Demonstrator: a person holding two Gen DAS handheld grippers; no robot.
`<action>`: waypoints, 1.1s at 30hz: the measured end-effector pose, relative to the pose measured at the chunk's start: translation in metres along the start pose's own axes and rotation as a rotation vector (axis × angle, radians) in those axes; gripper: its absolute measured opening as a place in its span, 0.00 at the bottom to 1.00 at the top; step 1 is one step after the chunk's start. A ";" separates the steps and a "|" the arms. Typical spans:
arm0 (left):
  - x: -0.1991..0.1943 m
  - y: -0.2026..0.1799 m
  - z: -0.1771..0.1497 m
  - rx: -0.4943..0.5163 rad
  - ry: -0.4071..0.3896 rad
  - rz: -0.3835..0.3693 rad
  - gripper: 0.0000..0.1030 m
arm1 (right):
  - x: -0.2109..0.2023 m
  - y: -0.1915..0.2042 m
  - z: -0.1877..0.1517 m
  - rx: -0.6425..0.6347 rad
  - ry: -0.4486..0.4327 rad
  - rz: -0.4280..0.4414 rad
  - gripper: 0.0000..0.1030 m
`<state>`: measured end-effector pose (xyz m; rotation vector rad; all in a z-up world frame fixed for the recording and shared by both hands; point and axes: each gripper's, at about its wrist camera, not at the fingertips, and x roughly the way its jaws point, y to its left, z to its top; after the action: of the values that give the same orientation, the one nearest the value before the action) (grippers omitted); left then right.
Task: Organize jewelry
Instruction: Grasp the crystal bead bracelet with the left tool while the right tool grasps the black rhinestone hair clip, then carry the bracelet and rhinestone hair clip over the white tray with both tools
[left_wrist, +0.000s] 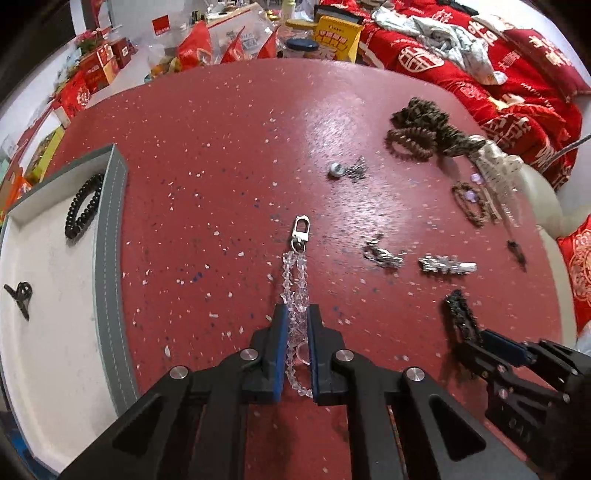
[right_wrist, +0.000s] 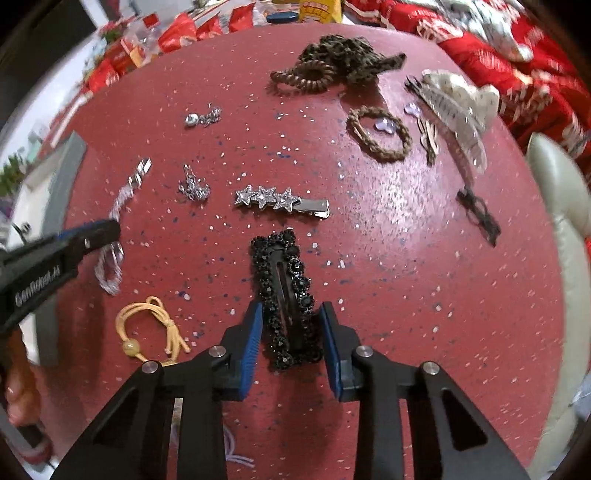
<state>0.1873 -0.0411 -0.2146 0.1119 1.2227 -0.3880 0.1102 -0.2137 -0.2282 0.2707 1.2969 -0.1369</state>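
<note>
Left gripper (left_wrist: 295, 347) reaches low across the tabletop (left_wrist: 221, 155), clamped on the crystal bead chain (left_wrist: 295, 280) near its middle. Right gripper (right_wrist: 291, 339) brackets the black beaded clip (right_wrist: 286, 295); contact unclear. Tray (left_wrist: 110, 240) at left edge, partly cut off.

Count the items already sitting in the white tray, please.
2 visible: a black coil hair tie near the tray's far corner, and a small black clip nearer the camera at its left side. The frame cuts off part of the tray, so more may be hidden.

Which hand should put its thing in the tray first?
Left, probably. The left gripper already pinches the clear bead chain, and the tray sits on its side. The right gripper is farther away.
</note>
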 end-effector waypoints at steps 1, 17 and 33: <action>-0.004 0.000 -0.001 -0.001 -0.005 -0.006 0.11 | -0.002 -0.004 0.000 0.015 0.000 0.014 0.33; -0.063 0.009 -0.018 -0.043 -0.068 -0.079 0.01 | -0.036 -0.025 -0.003 0.084 -0.004 0.096 0.32; -0.017 0.015 -0.027 -0.132 0.037 0.007 0.99 | -0.036 -0.013 -0.010 0.075 -0.003 0.095 0.32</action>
<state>0.1633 -0.0157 -0.2097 0.0102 1.2808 -0.2999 0.0884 -0.2250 -0.1972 0.3948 1.2750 -0.1054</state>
